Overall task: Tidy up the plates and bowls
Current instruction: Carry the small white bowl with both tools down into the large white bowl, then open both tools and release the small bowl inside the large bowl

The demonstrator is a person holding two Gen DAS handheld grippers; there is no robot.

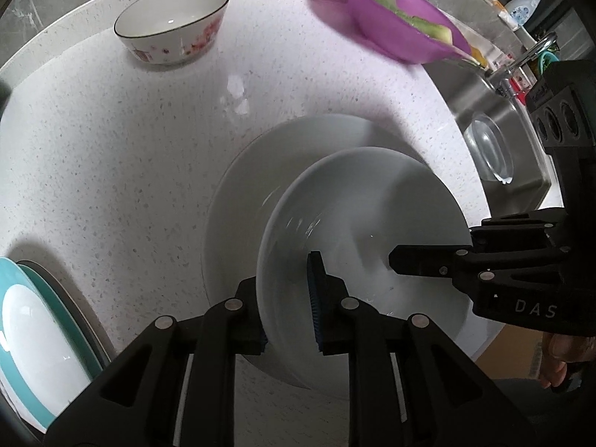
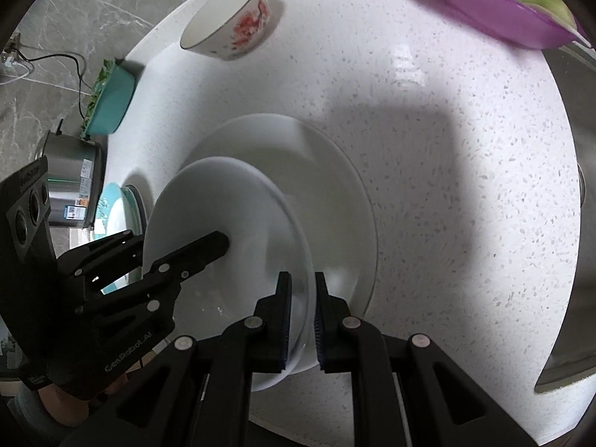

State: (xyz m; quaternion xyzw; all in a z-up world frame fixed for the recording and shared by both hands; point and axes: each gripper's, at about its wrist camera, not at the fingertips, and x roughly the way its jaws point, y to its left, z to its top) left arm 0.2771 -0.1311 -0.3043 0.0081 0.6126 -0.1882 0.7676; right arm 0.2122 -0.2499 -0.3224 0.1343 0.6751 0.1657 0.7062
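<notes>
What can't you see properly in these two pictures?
- Left view: the near rim of the top plate is hidden behind the left tool.
- Right view: the teal plates are partly hidden by the left tool.
- Both views: the purple bowl is cut off by the edge.
- Left view: the bottle label is too small.

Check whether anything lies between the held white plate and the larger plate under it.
Nothing visible does. The white plate, gripped at opposite rims by the left gripper and right gripper, hangs tilted directly over the bare larger plate.
</notes>
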